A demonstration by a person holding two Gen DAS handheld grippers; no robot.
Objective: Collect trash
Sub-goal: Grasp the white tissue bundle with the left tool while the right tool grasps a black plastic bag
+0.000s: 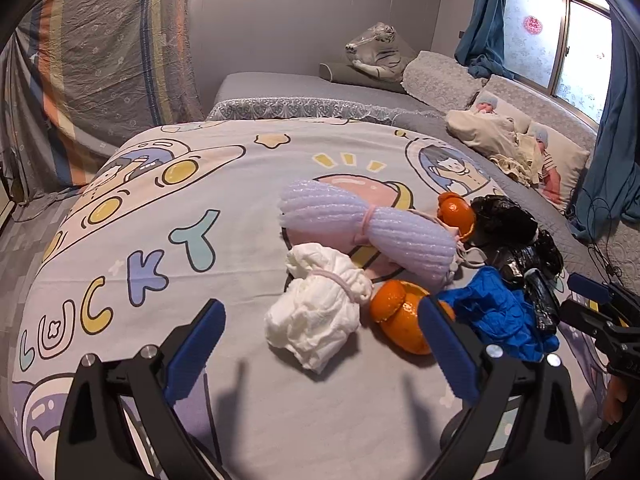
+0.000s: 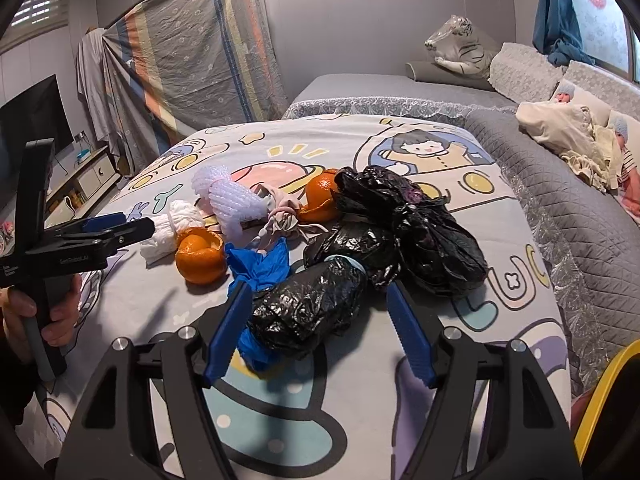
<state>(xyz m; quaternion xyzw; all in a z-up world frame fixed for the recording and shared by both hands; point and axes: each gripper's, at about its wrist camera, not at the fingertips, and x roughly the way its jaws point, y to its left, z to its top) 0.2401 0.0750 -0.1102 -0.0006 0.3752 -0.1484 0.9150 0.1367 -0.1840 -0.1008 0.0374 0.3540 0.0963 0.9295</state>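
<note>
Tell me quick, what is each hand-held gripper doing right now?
Left hand-held gripper: open, holding nothing, near the white tissue wad.
Right hand-held gripper: open around a black plastic bundle, not gripping it.

a white tissue wad, tied with a pale band, is lying just ahead of the open left claw, between its fingers' lines. an orange peel cup is sitting beside the wad, partly hidden by that claw's right finger. a crumpled blue glove is lying by the right claw's left finger. a rolled black bag is being straddled by the right claw, untouched. larger black bags, a lilac foam net and a second peel are lying farther ahead.
</note>
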